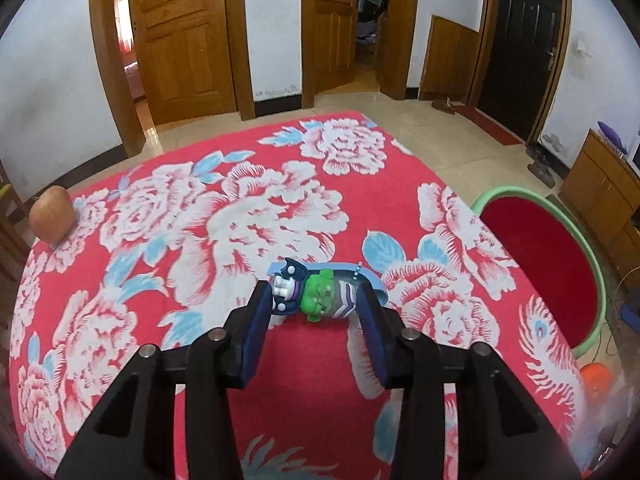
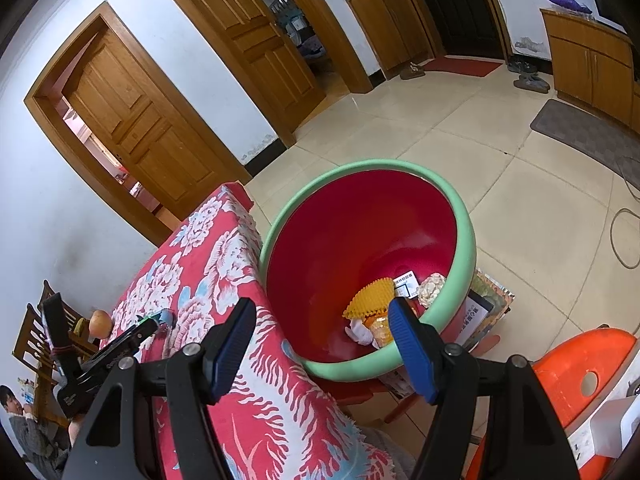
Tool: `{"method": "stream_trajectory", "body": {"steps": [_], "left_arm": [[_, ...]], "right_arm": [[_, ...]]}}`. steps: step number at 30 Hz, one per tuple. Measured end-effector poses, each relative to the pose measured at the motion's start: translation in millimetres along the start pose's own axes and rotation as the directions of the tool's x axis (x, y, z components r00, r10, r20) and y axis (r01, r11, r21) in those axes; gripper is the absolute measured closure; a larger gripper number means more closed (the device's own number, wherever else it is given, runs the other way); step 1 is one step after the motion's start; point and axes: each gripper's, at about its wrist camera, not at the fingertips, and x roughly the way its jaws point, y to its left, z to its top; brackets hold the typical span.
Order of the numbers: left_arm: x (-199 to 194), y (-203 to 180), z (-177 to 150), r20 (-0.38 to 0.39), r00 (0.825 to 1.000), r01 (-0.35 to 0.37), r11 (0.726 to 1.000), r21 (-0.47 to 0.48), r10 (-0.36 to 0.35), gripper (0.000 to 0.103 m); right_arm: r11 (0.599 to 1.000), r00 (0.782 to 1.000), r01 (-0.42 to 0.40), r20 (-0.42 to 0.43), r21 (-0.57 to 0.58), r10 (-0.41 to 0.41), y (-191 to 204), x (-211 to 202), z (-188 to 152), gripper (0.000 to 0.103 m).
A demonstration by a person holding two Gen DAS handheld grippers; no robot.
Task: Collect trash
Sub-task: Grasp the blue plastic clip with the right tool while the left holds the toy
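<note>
Our left gripper [image 1: 316, 304] brackets the small toy packet [image 1: 320, 290] near the table's [image 1: 200, 200] right edge, jaws apart and not yet pinching it. Our right gripper [image 2: 324, 344] waits open over the basin [image 2: 468, 248], which already holds trash.

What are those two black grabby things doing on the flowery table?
A person is collecting trash. The left gripper brackets a small toy figure lying on the flowered tablecloth. The right gripper hangs open and empty near the red basin, which already holds some trash.
</note>
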Motion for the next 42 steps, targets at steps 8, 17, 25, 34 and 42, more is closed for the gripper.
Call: {"method": "stream_trajectory", "body": {"steps": [8,17,25,34,42], "left_arm": [[-41,20,3,0.072,0.997,-0.007,0.999,-0.041,0.010,0.059],[-75,66,1,0.105,0.990,-0.078,0.989,-0.125,0.091,0.059],[-81,105,-19,0.069,0.982,-0.160,0.969,-0.187,0.176,0.059],[-68,139,-38,0.008,0.980,-0.186,0.941,-0.281,0.196,0.059],[-49,141,-45,0.002,0.984,-0.170,0.939,-0.298,0.179,0.059]], "right_arm": [[0.999,1.000,-0.030,0.002,-0.032,0.030,17,-6,-1,0.032],[0.994,0.998,-0.062,-0.002,-0.092,0.062,48,-9,-6,0.032],[0.978,0.996,-0.084,-0.029,-0.189,0.080,88,-3,-14,0.032],[0.935,0.988,-0.147,-0.102,-0.323,0.120,156,16,-21,0.032],[0.892,0.978,-0.167,-0.184,-0.419,0.097,205,66,-34,0.032]]}}
